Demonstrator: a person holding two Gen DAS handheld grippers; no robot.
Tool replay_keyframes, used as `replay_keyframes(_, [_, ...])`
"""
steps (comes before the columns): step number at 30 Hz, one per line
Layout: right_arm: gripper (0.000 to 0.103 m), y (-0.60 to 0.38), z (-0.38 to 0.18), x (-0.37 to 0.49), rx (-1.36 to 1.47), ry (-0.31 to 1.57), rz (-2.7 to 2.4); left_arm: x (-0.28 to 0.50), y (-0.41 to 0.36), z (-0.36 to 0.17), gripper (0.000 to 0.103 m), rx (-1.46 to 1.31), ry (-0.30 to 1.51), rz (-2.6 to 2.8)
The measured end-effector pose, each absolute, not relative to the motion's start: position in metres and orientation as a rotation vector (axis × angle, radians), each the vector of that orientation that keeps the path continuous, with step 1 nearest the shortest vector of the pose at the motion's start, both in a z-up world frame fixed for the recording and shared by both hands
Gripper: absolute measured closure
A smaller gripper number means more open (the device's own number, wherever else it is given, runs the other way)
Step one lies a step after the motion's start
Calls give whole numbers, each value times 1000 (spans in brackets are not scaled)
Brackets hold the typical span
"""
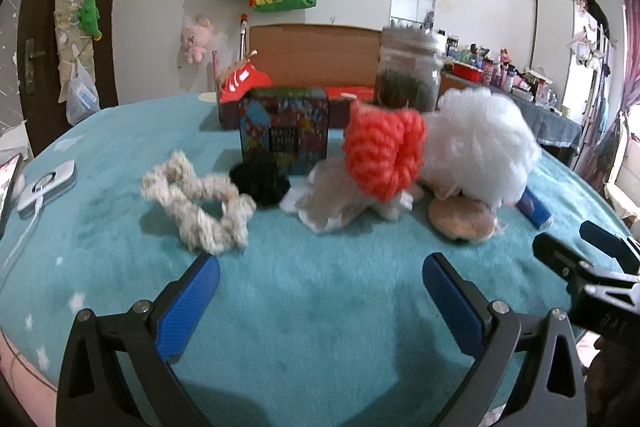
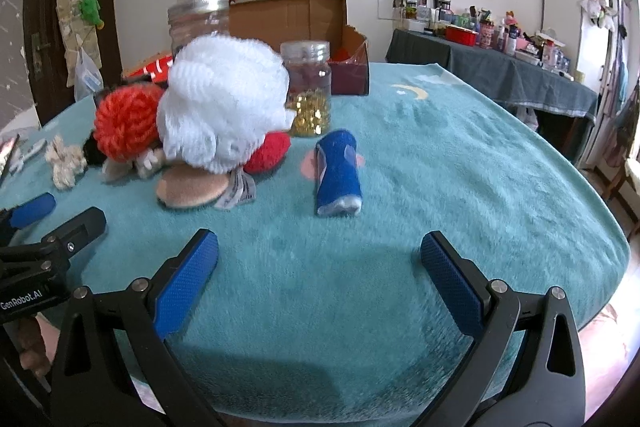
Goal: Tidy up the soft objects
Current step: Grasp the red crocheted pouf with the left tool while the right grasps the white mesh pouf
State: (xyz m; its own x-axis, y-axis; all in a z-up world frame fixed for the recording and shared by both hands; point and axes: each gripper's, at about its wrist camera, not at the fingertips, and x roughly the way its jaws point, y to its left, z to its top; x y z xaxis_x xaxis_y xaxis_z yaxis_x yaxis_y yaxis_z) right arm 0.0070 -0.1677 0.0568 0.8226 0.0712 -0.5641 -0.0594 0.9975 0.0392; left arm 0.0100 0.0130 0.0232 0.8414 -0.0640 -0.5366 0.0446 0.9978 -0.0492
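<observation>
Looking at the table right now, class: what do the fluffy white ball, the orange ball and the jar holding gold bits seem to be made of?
Fluffy white ball: looks like soft knitted yarn, matte, with visible ribbed loops.
Orange ball: chunky yarn, matte, thick twisted stitches showing.
Jar holding gold bits: clear and glossy, glass or plastic; the pictures cannot settle which.

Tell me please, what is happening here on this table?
A person holds two grippers over a teal cloth; both the left gripper and right gripper are open and hold nothing. Soft things lie ahead untouched: white yarn, orange yarn, a beige rope and a blue roll. A cardboard box stands behind them.
</observation>
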Motion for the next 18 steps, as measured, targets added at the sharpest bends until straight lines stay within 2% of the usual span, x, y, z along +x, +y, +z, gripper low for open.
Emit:
replay_keyframes(9, [0, -179, 100, 25, 62, 515, 149, 27, 1, 58, 0, 1, 521, -145])
replay_keyframes(18, [0, -177, 117, 84, 135, 605, 384, 64, -5, 70, 0, 43, 559, -239])
